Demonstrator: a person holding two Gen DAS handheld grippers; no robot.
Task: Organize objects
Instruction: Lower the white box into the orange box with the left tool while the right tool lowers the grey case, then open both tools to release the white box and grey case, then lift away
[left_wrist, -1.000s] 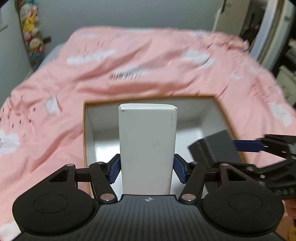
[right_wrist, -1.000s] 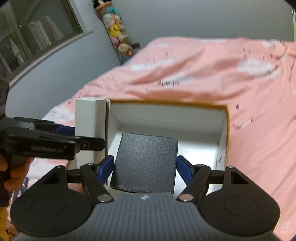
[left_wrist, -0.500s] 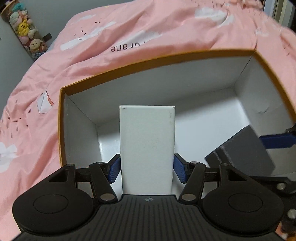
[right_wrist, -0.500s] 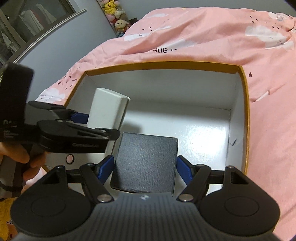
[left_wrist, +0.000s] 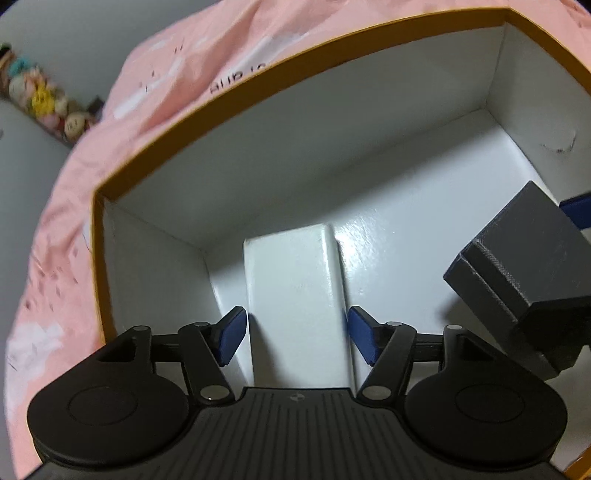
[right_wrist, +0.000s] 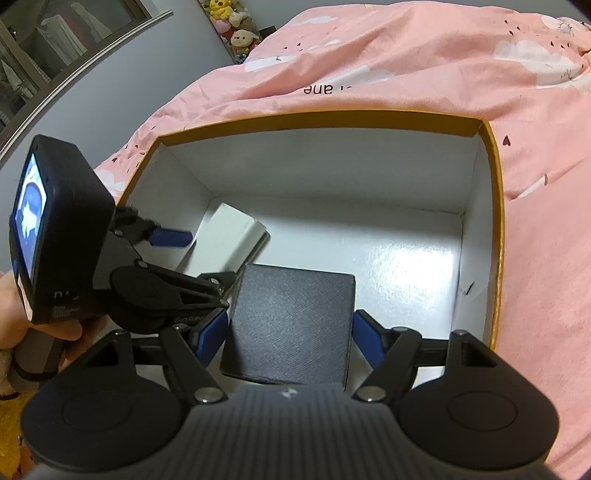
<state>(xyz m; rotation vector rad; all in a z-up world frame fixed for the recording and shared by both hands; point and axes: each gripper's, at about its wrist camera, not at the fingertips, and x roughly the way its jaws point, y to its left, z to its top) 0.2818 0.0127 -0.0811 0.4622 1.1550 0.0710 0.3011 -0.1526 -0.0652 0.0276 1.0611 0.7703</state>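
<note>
An open orange-rimmed box (left_wrist: 258, 99) with a white inside lies on the pink bed; it also shows in the right wrist view (right_wrist: 496, 206). A white box (left_wrist: 295, 291) lies on its floor in the left corner, also seen in the right wrist view (right_wrist: 229, 236). My left gripper (left_wrist: 293, 338) straddles it with the jaws slightly apart from its sides. My right gripper (right_wrist: 290, 334) is shut on a black textured box (right_wrist: 295, 325) and holds it low inside the big box; that box shows at the right of the left wrist view (left_wrist: 524, 266).
The pink bedspread (right_wrist: 424, 62) surrounds the box. Plush toys (right_wrist: 236, 22) hang on the grey wall at the back. The right half of the box floor (right_wrist: 410, 266) is bare. A window (right_wrist: 44, 48) is at the left.
Both grippers have dropped deeper into the big box. The white box now rests on the floor and my left jaws have opened off it. The black box stays gripped.
</note>
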